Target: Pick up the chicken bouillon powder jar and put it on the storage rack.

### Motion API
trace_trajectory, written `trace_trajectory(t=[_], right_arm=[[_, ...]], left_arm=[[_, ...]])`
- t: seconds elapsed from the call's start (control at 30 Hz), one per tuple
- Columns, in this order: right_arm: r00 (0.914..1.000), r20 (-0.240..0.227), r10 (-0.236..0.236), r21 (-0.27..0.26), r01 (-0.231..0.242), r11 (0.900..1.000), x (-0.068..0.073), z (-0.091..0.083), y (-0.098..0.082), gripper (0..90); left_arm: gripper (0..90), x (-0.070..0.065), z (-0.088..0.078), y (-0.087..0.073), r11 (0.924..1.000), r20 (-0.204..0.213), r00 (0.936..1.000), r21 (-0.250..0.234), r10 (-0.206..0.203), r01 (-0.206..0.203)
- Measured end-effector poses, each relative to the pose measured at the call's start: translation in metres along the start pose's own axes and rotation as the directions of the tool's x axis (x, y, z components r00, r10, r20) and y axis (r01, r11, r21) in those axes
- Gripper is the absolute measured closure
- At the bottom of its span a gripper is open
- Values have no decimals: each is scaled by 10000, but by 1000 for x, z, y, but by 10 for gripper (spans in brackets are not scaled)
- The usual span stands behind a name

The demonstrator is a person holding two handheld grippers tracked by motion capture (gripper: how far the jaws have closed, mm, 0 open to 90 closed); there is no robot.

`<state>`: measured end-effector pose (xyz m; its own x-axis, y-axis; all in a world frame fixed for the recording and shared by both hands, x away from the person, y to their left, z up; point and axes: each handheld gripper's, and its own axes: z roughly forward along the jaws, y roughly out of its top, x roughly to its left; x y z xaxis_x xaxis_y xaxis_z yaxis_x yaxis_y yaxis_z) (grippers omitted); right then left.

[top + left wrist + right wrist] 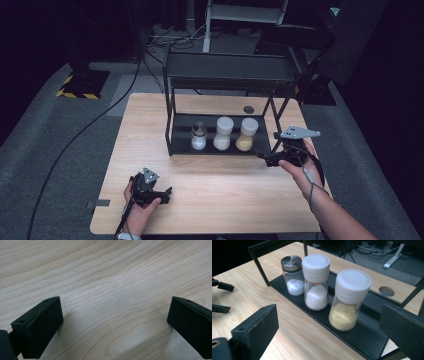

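Right gripper, jaws spread apart, is held at lower right of the rack, just beside the yellow-filled jar on the bottom shelf. Left gripper, jaws likewise apart, is seen low over the table at lower left.

On my wooden table stands a black rack. Its bottom shelf holds a steel-capped jar just beside a white-capped jar, both holding white grains. A dark round spot marks the tabletop behind.
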<state>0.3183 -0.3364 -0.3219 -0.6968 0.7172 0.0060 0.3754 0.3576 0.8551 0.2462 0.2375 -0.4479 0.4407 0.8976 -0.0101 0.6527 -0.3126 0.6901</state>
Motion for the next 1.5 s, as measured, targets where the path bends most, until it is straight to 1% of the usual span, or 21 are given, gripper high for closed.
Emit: trace_trajectory(t=[0.1,0.17,0.23,0.27,0.5,0.57,0.63,0.73,0.9,1.07,1.2,1.27,1.43,1.5], right_arm=[[9999,-94,122,58,-122,9999,-3,2,-7,23],[9999,-33,113,168,-112,9998,-2,3,-11,25],[9996,207,-185,228,180,9996,2,4,-16,23],[9995,209,-255,257,249,9994,2,5,-19,23],[9998,171,77,391,-84,9992,-3,10,-36,23],[10000,66,41,438,-44,9990,-6,13,-40,24],[10000,68,48,450,-51,9990,-6,14,-44,23],[9996,3,272,451,-272,9986,-9,17,-52,23],[9997,-20,255,607,-254,9978,-11,21,-64,23],[9997,-2,257,795,-256,9965,-12,25,-71,23],[9993,-72,377,952,-369,9948,-14,29,-79,25],[9993,-9,374,1061,-371,9937,-13,31,-82,24],[9996,102,276,1328,-287,9907,-10,35,-89,28],[9997,176,141,1488,-166,9887,-9,37,-93,28]], left_arm=[[3,0,0,0,10000,-1,10000,0,0,0],[3,0,0,0,10000,-1,10000,1,1,-1],[3,0,0,0,10000,0,10000,1,2,-2],[3,0,0,0,10000,0,10000,-1,-1,1],[3,0,0,0,10000,-3,10000,1,3,-3],[3,0,0,0,10000,-6,10000,0,0,0],[3,0,0,0,10000,-6,10000,1,-5,5],[3,0,0,0,10000,-12,10000,-3,-8,8],[3,-1,0,0,10000,-29,10000,14,-26,26],[3,-1,0,0,10000,-26,10000,10,-27,27],[3,-1,0,0,10000,-25,10000,9,-30,30],[3,-1,0,0,10000,-27,10000,13,-28,28],[3,-1,0,0,10000,-29,10000,14,-29,29],[3,-1,0,0,10000,-29,10000,14,-30,30]])
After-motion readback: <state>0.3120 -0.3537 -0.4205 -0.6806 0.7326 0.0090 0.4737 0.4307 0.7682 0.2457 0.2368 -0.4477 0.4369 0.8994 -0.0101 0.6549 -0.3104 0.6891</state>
